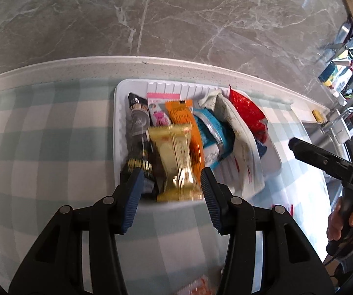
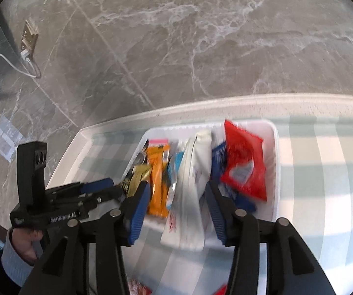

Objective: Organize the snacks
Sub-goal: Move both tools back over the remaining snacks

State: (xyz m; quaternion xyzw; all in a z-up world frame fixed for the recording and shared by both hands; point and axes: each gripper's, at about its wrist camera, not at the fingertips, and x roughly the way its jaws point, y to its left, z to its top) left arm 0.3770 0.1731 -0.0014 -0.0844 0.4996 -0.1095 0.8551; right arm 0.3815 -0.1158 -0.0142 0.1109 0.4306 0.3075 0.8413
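A white tray [image 1: 120, 113] holds several snack packs standing side by side: a black pack [image 1: 137, 125], a pink one [image 1: 158, 113], an orange one [image 1: 184, 118], a blue one [image 1: 211, 132], a white pouch [image 1: 238, 142] and a red pack [image 1: 248, 110]. My left gripper [image 1: 170, 180] is open, its blue pads either side of a gold pack [image 1: 176, 162] at the tray's near edge. My right gripper [image 2: 177, 198] is open around the white pouch [image 2: 191, 189], near the red pack [image 2: 245, 167] in the tray [image 2: 275, 147].
The tray sits on a green-and-white checked cloth [image 1: 41, 147] on a white counter [image 1: 176, 66] over a grey marble floor. Snack packs lie on the cloth near me [image 1: 196, 287]. A sink and shelf stand at the right [image 1: 336, 123].
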